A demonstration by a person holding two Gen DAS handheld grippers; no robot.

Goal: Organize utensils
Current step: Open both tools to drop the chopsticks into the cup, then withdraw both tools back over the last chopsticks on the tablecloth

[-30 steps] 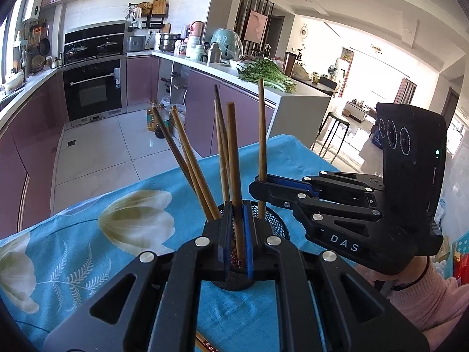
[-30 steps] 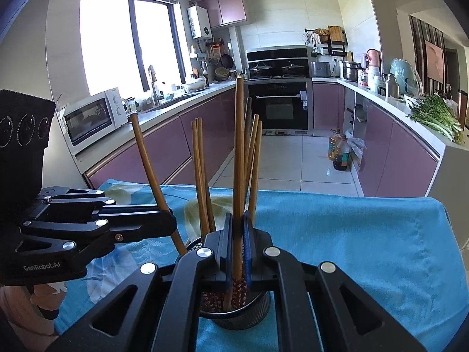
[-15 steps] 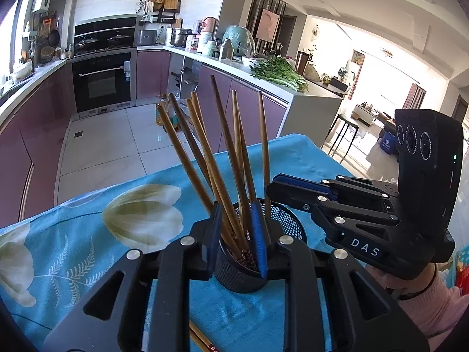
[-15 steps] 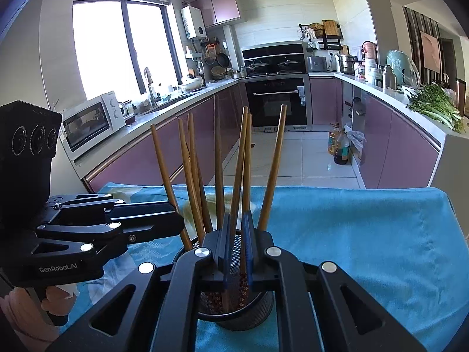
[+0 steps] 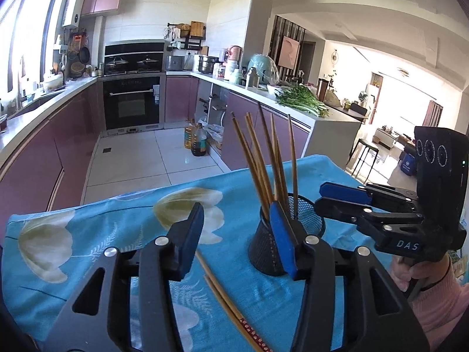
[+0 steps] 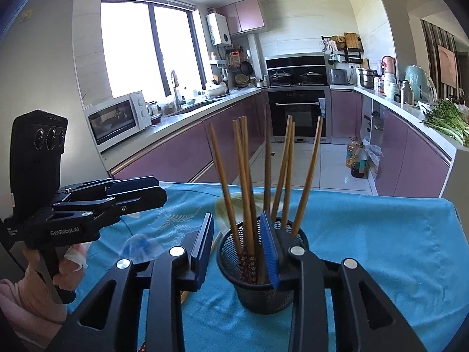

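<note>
Looking down the left tongs (image 5: 236,223), they're spread wide, with the mesh cup (image 5: 285,245) of chopsticks (image 5: 265,164) against the right-hand finger. Only this view clearly shows two loose chopsticks (image 5: 225,299) lying on the tabletop (image 5: 88,228) between the fingers. Right tongs (image 6: 239,234) are spread too, cup (image 6: 258,287) beneath them.

Microwave (image 6: 117,120), oven (image 5: 132,105), greens (image 5: 302,102)
</note>
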